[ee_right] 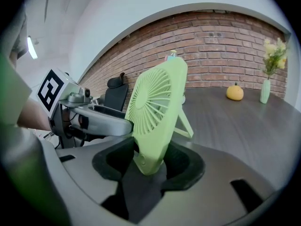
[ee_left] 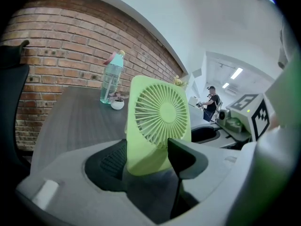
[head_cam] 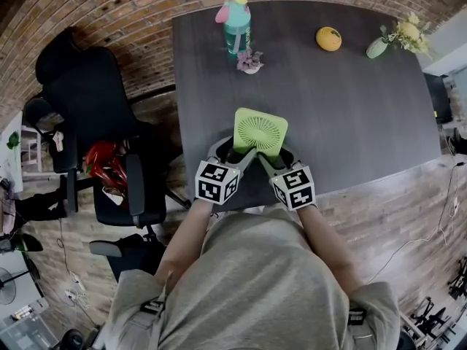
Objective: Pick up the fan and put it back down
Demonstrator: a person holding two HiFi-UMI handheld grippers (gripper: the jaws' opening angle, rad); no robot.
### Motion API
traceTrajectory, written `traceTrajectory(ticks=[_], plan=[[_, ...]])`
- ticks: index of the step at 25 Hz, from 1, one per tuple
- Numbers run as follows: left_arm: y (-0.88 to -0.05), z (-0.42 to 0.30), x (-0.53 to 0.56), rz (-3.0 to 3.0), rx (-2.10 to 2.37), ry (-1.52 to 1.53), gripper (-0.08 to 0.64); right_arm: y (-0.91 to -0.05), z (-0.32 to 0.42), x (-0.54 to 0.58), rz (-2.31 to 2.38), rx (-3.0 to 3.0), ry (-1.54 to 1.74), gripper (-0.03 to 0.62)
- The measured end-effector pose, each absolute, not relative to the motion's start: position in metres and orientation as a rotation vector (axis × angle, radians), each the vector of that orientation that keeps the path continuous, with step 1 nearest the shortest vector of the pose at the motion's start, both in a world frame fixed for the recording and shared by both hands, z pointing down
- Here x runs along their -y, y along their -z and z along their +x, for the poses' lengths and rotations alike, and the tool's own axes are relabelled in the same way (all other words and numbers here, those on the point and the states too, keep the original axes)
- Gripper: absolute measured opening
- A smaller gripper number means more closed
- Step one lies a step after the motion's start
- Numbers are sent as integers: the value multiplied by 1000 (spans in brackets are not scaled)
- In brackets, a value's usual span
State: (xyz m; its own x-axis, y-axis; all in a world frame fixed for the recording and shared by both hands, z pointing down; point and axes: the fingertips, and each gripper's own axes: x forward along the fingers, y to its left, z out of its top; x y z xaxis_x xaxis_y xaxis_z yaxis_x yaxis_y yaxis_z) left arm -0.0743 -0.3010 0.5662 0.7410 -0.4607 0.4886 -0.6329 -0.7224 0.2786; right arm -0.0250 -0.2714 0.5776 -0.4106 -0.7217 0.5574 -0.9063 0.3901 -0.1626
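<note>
A light green square fan (head_cam: 260, 130) is near the front edge of the dark table (head_cam: 350, 122), grille up and tilted back. My left gripper (head_cam: 237, 152) is shut on its lower left corner, and my right gripper (head_cam: 271, 155) is shut on its lower right edge. The left gripper view has the fan (ee_left: 157, 121) wedged between the dark pads of the left gripper (ee_left: 148, 159). In the right gripper view the fan (ee_right: 157, 107) stands edge-on in the right gripper (ee_right: 150, 161), its wire stand (ee_right: 188, 124) sticking out behind. Whether the stand touches the table I cannot tell.
At the table's far edge are a teal bottle (head_cam: 237, 24) with a pink cap, a small potted plant (head_cam: 249, 62), an orange fruit (head_cam: 328, 39) and a vase of yellow flowers (head_cam: 398, 36). A black office chair (head_cam: 95, 122) stands left of the table. A brick wall runs behind.
</note>
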Motion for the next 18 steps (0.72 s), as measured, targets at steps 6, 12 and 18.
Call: traceTrajectory(ticks=[6,12,18], plan=[[-553,-74,303,2533,856,-520,275,-565,-24,275,1413,2266,-589,192],[-535,-71,307,2563,873,-502,275,-549,-21,278,1431,2274,-552,192],[-522,-70,306,2582,885,-495,275,-536,-19,279,1437,2283,-521,193]])
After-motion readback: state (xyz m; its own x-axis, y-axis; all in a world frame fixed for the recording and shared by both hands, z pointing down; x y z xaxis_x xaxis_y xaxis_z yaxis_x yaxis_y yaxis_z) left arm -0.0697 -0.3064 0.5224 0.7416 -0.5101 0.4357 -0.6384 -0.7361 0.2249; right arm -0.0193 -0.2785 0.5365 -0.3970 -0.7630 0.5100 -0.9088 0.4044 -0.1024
